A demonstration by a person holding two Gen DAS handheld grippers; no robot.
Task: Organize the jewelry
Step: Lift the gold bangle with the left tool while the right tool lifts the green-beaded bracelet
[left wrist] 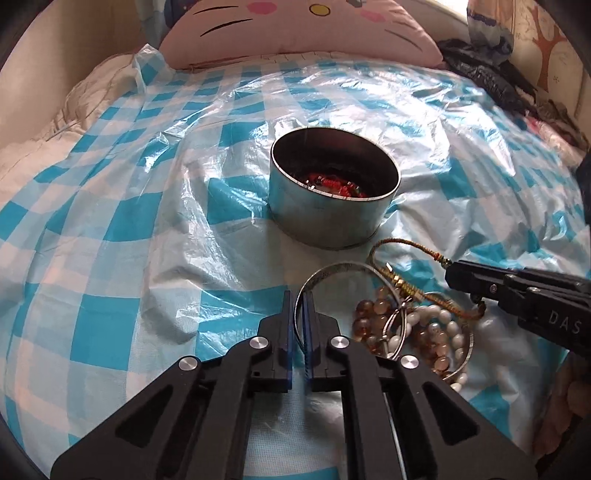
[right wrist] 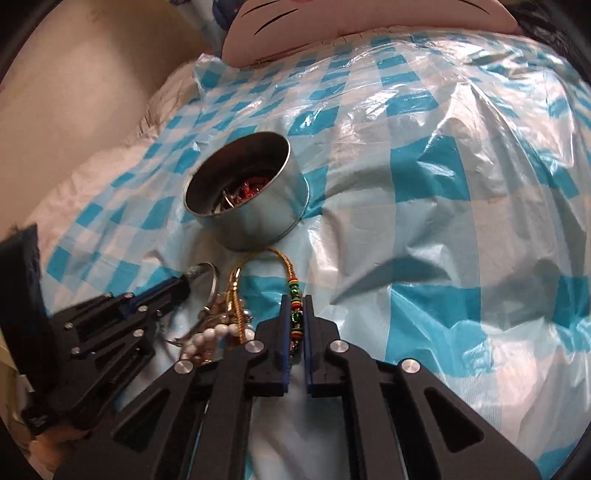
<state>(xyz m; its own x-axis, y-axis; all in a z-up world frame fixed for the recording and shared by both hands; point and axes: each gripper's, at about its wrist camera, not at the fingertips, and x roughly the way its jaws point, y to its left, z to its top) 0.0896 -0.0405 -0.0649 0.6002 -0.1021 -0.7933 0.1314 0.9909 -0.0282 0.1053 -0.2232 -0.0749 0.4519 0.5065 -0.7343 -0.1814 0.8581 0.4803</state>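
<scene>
Blue-and-white checked plastic sheeting [left wrist: 155, 206] covers a bed, crinkled and glossy, and the jewelry lies on it near the cameras. A tangle of pieces sits in one heap: a silver bangle [left wrist: 334, 267], amber-coloured beads [left wrist: 373, 314], white beads [left wrist: 439, 319] and a gold cord bracelet [left wrist: 399, 245] whose far loop reaches almost to the tin. The left gripper [left wrist: 300, 306] is pinched shut on the rim of the silver bangle, the thin metal band running between its blue pads. The right gripper [right wrist: 294, 310] is closed on the beaded stretch of the gold cord bracelet, with green, red and yellow beads [right wrist: 294, 291] showing between its pads. In the left wrist view the right gripper comes in from the right edge, its tip at the cord. Just beyond the heap stands a round metal tin [left wrist: 325, 218], open at the top, holding red beaded pieces [left wrist: 330, 183] and some metal bits. Farther back a pink cat-face pillow [left wrist: 295, 33] leans at the head of the bed, with dark clothing [left wrist: 491, 79] bunched to its right.
</scene>
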